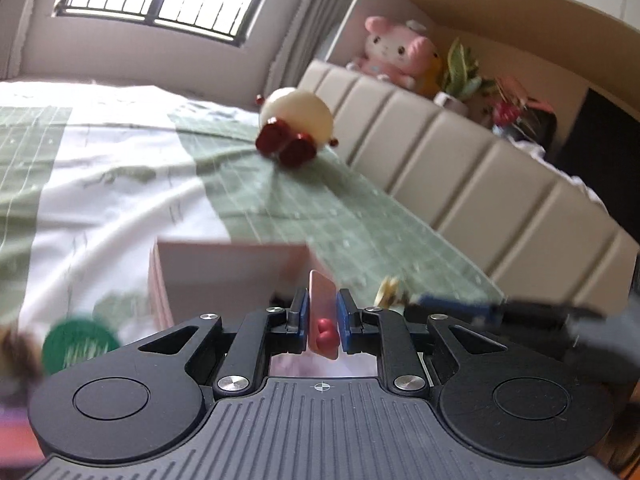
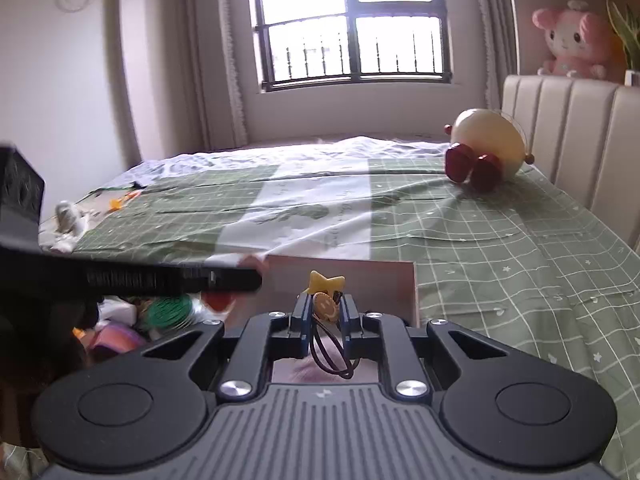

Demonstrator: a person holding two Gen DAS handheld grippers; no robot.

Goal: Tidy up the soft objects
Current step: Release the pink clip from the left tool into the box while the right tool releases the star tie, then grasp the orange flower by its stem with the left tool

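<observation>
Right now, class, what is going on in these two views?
A person works over a bed with two handheld grippers. The left gripper is shut on a flat pink card with a red heart. The right gripper is shut on a hair tie with a star charm. Both hover at a pink box.

Blown-out window (image 2: 352, 24) backlight, blurred foreground.

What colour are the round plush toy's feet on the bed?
Dark red. The round plush toy has a cream body and two dark red feet, clearest in the right wrist view.
</observation>
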